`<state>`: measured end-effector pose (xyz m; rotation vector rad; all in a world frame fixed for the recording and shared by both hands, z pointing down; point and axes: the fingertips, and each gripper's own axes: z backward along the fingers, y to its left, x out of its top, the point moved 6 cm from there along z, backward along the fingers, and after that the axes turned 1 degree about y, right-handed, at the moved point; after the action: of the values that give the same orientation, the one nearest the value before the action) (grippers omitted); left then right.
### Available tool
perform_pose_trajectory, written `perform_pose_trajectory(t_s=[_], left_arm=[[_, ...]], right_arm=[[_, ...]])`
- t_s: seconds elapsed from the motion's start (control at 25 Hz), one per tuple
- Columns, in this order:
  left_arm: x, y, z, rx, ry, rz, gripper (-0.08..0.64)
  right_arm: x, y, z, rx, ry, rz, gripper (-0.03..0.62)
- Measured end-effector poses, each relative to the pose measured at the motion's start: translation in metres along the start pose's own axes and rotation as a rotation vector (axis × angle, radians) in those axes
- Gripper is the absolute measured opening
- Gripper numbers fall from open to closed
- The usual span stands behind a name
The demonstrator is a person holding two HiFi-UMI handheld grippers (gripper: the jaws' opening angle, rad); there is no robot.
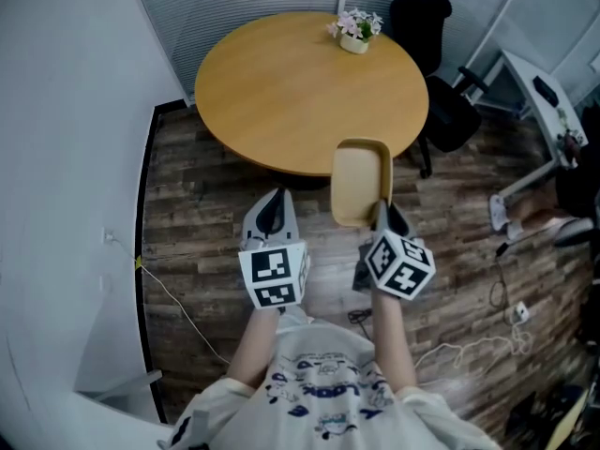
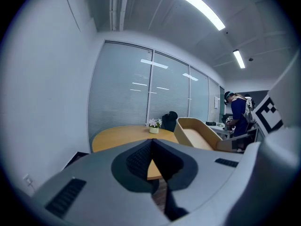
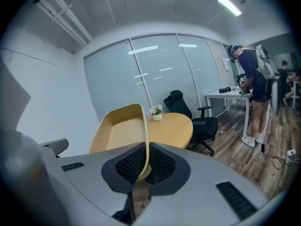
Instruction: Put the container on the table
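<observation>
Right gripper view: the right claw (image 3: pixel 142 160) is clamped on the thin side wall of the tan container (image 3: pixel 120 132), one ribbed pad inside the wall and one outside. The container is a shallow, rounded tray with its open side up, and it reaches from the claw toward the bench (image 3: pixel 173 125). In the head view the right claw (image 1: pixel 384 217) grips the container (image 1: pixel 359 182) at its near right edge. The container's far end overlaps the near edge of the round wooden bench (image 1: pixel 281 92), and the rest shows over the plank floor (image 1: pixel 202 223). Whether it touches the bench cannot be told.

In the left gripper view the left claw (image 2: pixel 151 150) has its pads drawn together at the tips and holds nothing. In the head view it (image 1: pixel 272 216) hangs over the floor, short of the bench's near edge and left of the container.

A small pot of flowers (image 1: pixel 355 28) stands at the far edge of the bench. A black office chair (image 1: pixel 439 97) stands just beside the bench on its right. Beyond the chair, well apart from the bench, a person (image 3: pixel 252 81) stands at a white desk (image 3: pixel 230 96).
</observation>
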<state>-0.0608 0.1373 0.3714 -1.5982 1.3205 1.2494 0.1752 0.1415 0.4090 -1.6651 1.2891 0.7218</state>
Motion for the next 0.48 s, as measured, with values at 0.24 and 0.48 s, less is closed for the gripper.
perform_pose_trajectory(t_s=[0.24,0.48], left_arm=[[0.021,0.022,-0.068,-0.028,0.006,-0.003,0.003],[0.049,0.045,-0.135,-0.054,0.003,-0.012,0.003]], right_arm=[[0.028,0.011,-0.064,-0.022,0.006,-0.002,0.020],[0.059,0.025,-0.125,-0.038,0.004,-0.014,0.020]])
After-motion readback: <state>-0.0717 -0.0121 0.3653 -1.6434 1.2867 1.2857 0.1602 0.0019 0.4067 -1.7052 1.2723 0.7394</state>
